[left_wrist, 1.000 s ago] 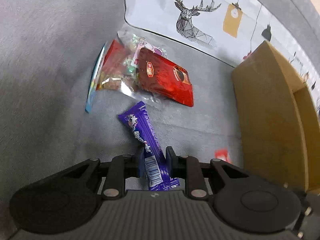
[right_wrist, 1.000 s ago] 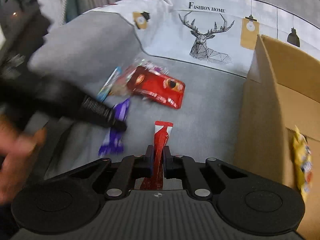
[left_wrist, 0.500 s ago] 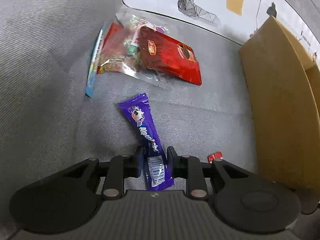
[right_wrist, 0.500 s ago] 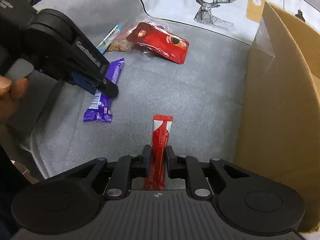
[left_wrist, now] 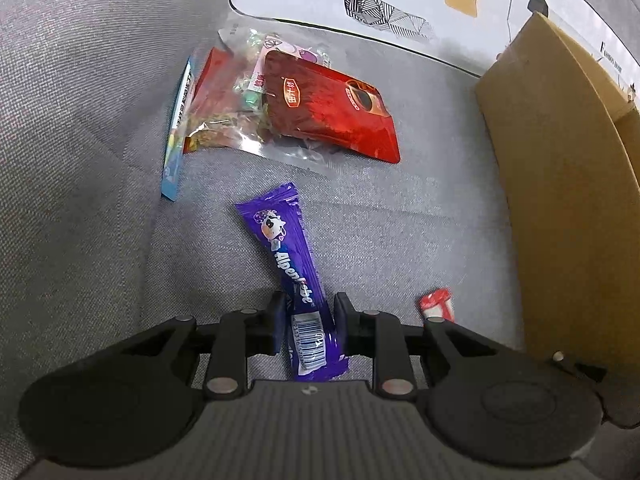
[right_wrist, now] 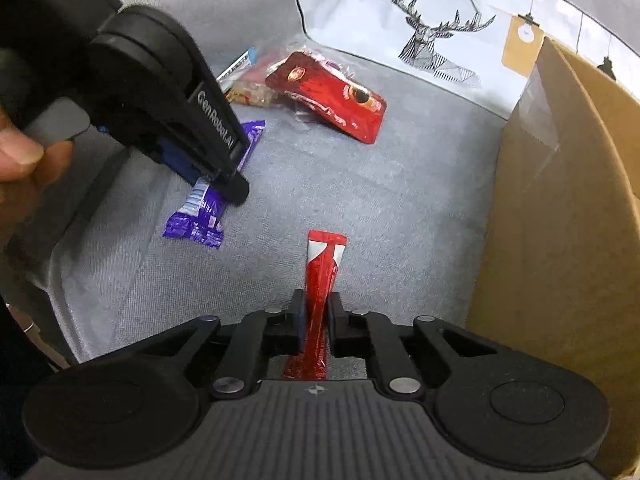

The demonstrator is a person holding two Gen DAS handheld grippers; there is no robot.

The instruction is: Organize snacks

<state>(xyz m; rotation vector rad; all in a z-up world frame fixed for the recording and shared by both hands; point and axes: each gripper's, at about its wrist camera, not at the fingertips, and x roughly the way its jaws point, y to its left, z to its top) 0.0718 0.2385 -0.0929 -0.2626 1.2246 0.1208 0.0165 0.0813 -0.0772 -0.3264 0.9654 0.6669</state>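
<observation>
The grey fabric sofa seat [left_wrist: 400, 240] carries everything. A tall brown cardboard box [right_wrist: 560, 240] fills the right of both views, its inside hidden. The left hand-held gripper [left_wrist: 308, 320], at the bottom centre of its own view, is narrowed onto the barcode end of a long purple candy bar wrapper [left_wrist: 288, 256], whose long axis runs up the frame, tilted left. The right hand-held gripper [right_wrist: 316, 316] is pinched almost shut on a thin red snack stick [right_wrist: 320, 288] that points straight up the frame, white-tipped end far. In the upper middle lies a flat red foil pouch [left_wrist: 332, 112] over a clear candy bag [left_wrist: 228, 120]; print there is illegible.
</observation>
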